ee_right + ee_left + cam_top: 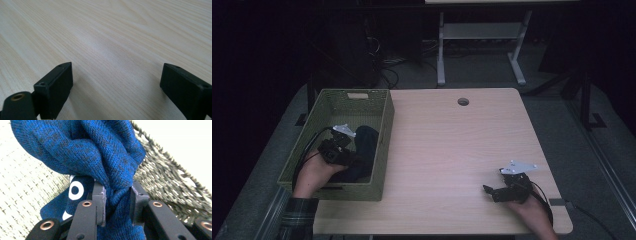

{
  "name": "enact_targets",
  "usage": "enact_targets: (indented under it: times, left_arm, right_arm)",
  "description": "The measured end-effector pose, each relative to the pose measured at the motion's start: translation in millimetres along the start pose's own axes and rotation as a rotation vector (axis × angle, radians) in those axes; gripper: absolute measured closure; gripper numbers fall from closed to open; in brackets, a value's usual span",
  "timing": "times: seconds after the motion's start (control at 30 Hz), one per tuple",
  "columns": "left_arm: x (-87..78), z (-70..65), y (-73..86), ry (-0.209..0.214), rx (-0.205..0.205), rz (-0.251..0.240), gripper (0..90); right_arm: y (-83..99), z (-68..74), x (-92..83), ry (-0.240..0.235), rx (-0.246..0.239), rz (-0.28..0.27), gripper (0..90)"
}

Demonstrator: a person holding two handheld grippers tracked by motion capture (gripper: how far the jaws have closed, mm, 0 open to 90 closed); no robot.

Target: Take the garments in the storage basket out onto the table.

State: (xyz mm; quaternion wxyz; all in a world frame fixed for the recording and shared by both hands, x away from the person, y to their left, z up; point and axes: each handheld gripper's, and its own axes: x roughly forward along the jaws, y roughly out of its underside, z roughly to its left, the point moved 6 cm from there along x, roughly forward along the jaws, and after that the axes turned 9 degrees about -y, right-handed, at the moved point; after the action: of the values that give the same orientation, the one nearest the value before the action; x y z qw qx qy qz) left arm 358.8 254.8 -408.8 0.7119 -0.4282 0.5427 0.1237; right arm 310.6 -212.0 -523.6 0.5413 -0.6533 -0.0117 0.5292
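Reaching into the green woven basket [382, 145] at the left edge of the surface [452, 150], the left gripper [117, 195] has its fingers [100, 202] pinched on a bunched fold of blue knitted cloth [100, 152]. The fabric swells out above the pinch in thick rolls, which suggests the grip was taken on a gathered ridge so the soft knit cannot slip free as it is lifted. A white ring-shaped mark [75, 190] shows on a lower part of the cloth, just left of the fingers. In the high view the cloth [364, 145] lies as a dark heap against the basket's right wall, toward its near end, with the left gripper [346, 150] and the hand [314, 175] behind it coming in over the near rim; that approach looks chosen because the walls block any sideways reach.

Near the surface's near right corner, the right gripper [490, 191] sits low, held by the other hand [532, 212]. Its own view shows its fingers [56, 87] spread wide with bare pale wood between them, gripping nothing. It is well apart from the basket, probably parked out of the way while the left side works, or waiting to receive the cloth if it is brought out onto the open wood.
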Motion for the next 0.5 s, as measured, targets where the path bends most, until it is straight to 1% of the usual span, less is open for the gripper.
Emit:
enact_targets:
  times: [0.1, 0.2, 0.3, 0.37, 0.5]
  left_arm:
    - [-6.7, 2.4, -2.9, 0.005, -0.007, -0.010, 71.5]
    - [-13.6, 4.7, -6.4, -0.001, -0.008, -0.017, 72.1]
    - [-20.5, 7.0, -10.5, -0.018, 0.001, -0.023, 72.6]
    - [-25.1, 8.7, -13.1, -0.024, -0.005, -0.030, 72.8]
    - [-34.4, 13.4, -17.2, -0.019, -0.018, -0.045, 73.1]
  right_arm:
    - [0.0, 0.0, 0.1, 0.000, 0.000, 0.000, 10.8]
    - [0.0, 0.0, 0.0, 0.000, 0.000, 0.000, 10.8]
    - [0.0, 0.0, 0.0, 0.000, 0.000, 0.000, 10.8]
    - [0.0, 0.0, 0.0, 0.000, 0.000, 0.000, 10.8]
    - [0.0, 0.0, 0.0, 0.000, 0.000, 0.000, 10.8]
